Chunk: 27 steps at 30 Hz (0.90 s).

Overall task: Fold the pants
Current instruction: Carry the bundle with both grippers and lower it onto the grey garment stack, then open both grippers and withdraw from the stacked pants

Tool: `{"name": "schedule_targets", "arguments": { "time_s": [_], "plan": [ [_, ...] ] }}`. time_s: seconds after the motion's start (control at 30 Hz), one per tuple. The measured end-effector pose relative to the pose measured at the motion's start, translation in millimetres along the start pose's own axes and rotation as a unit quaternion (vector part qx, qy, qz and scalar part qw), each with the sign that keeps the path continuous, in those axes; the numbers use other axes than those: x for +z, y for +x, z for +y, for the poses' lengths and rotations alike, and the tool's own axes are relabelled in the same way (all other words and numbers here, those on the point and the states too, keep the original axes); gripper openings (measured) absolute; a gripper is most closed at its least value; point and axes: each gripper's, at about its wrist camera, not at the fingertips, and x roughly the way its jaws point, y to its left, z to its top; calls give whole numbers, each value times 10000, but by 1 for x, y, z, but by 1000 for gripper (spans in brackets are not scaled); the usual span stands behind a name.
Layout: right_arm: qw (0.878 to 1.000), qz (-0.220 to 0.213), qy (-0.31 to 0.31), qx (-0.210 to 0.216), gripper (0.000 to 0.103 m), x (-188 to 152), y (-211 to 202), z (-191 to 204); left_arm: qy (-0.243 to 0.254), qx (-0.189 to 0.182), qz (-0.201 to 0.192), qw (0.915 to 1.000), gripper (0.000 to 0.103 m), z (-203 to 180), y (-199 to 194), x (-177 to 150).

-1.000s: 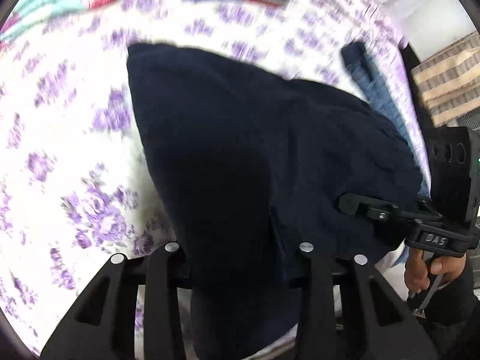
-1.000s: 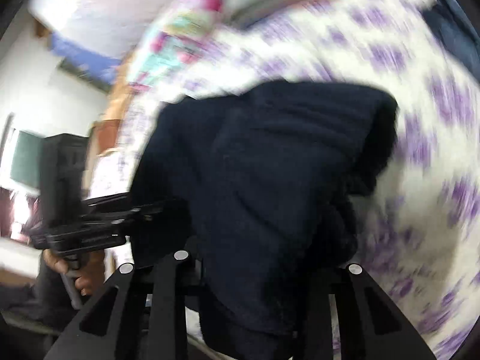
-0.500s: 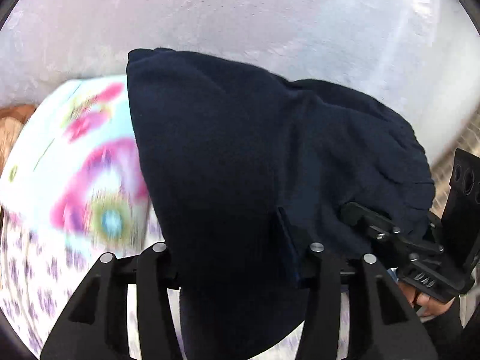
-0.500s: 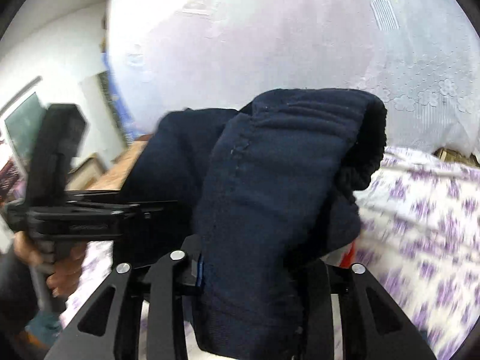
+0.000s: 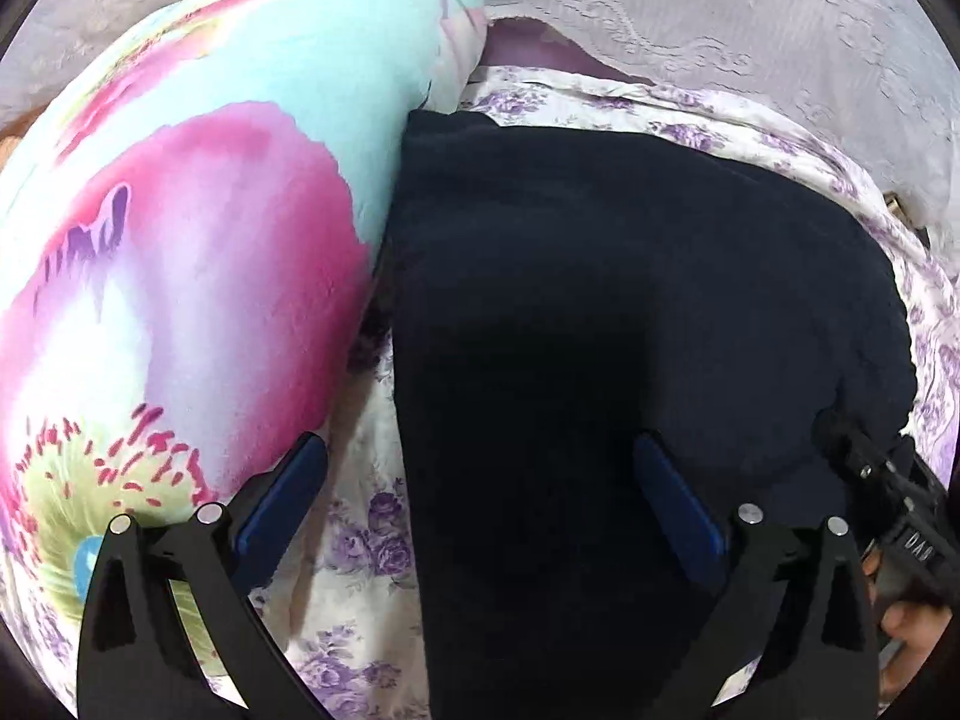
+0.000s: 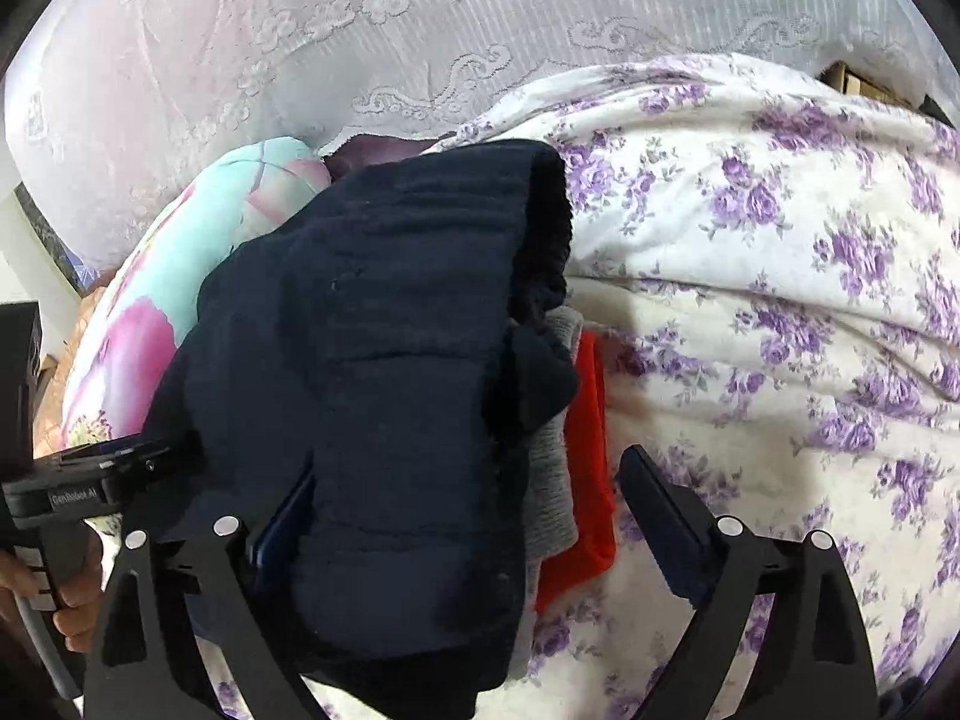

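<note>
Two grippers now stand with fingers spread wide, where half a second ago both were clamped on the dark pants and holding the bundle up against the lace curtain. In the left wrist view, going left to right: a big floral pillow (image 5: 180, 252) fills the left side, the bed sheet (image 5: 360, 546) with purple flowers shows in a strip beside it, and the folded pants (image 5: 612, 324) lie flat on the bed, their left edge touching the pillow near the head of the bed. The left gripper (image 5: 480, 480) has its fingers apart; the left finger (image 5: 282, 498) sits over the sheet, clear of the cloth, while the right finger (image 5: 672, 504) lies over the pants. At the right edge the other tool and the hand (image 5: 906, 630) that holds it show.

In the right wrist view, left to right: the left tool at the edge, then the pants (image 6: 384, 396) resting on top of a grey garment (image 6: 549, 480) and a red one (image 6: 591, 450), then bare sheet (image 6: 810, 300). The right gripper (image 6: 474, 516) is open too, its left finger (image 6: 288, 516) half hidden by the navy cloth, its right finger (image 6: 660, 516) over the sheet. The lace curtain (image 6: 300, 30) hangs behind the bed.
</note>
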Motion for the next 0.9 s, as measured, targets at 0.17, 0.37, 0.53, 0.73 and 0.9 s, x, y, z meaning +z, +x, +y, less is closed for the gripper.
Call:
{"name": "schedule_targets", "arguments": {
  "time_s": [0.17, 0.37, 0.53, 0.73, 0.9],
  "plan": [
    [9970, -562, -169, -508, 95, -23, -58, 12, 467, 519, -244, 9973, 98, -11, -33, -12],
    [9894, -934, -614, -928, 96, -43, -111, 32, 214, 242, -551, 9980, 98, -6, -87, -47],
    [9896, -1150, -343, -788, 96, -58, -162, 43, 197, 192, -864, 9959, 98, -5, -135, -69],
    [9836, -1381, -535, -1028, 99, -94, -216, 74, 424, 180, -1191, 9918, 98, -11, -174, -98],
    [9839, -1433, -464, -959, 99, -136, -249, 99, 466, 301, -1344, 9894, 98, -10, -222, -147]
  ]
}}
